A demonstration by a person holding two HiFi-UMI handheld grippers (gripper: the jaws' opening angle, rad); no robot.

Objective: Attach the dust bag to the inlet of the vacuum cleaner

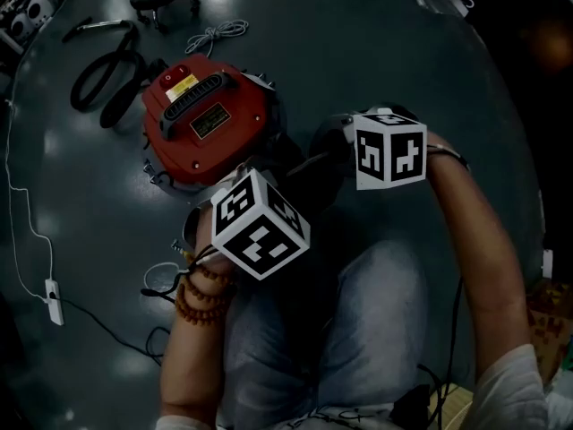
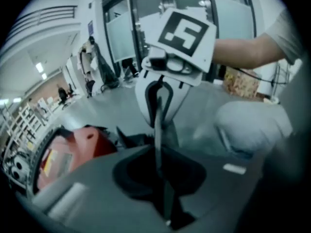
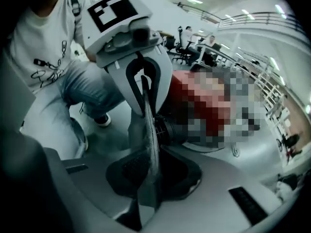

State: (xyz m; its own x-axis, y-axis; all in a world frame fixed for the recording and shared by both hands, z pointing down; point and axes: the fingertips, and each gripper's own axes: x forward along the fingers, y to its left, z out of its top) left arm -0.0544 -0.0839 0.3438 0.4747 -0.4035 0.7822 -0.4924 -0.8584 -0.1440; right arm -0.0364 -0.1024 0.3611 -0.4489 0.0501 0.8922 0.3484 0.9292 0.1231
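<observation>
- Just right of the red vacuum cleaner (image 1: 208, 119), above the dark floor (image 1: 403, 52), the two grippers faced each other with the dust bag (image 3: 146, 140) stretched between them
- The left gripper (image 2: 163, 178) had its jaws narrow, pinched on a thin edge of the dust bag that ran straight up from them towards the other gripper
- The right gripper (image 3: 146, 183) also had its jaws close together, clamped on the grey cloth, which stood edge-on like a folded sheet
- The dust bag hung clear of the floor, just beside a black ribbed ring (image 3: 168, 129) on the vacuum cleaner's body; whether it touched the ring could not be told
- The vacuum cleaner sat on the floor with its black handle and label facing up
- A black hose (image 1: 106, 77) lay looped to its left, a white cord (image 1: 215, 36) lay beyond it, and a white power strip (image 1: 54, 300) lay near the left edge
- The person's legs in jeans (image 1: 358, 330) were on the near side, under the grippers, with bead bracelets (image 1: 201, 298) on the left wrist
</observation>
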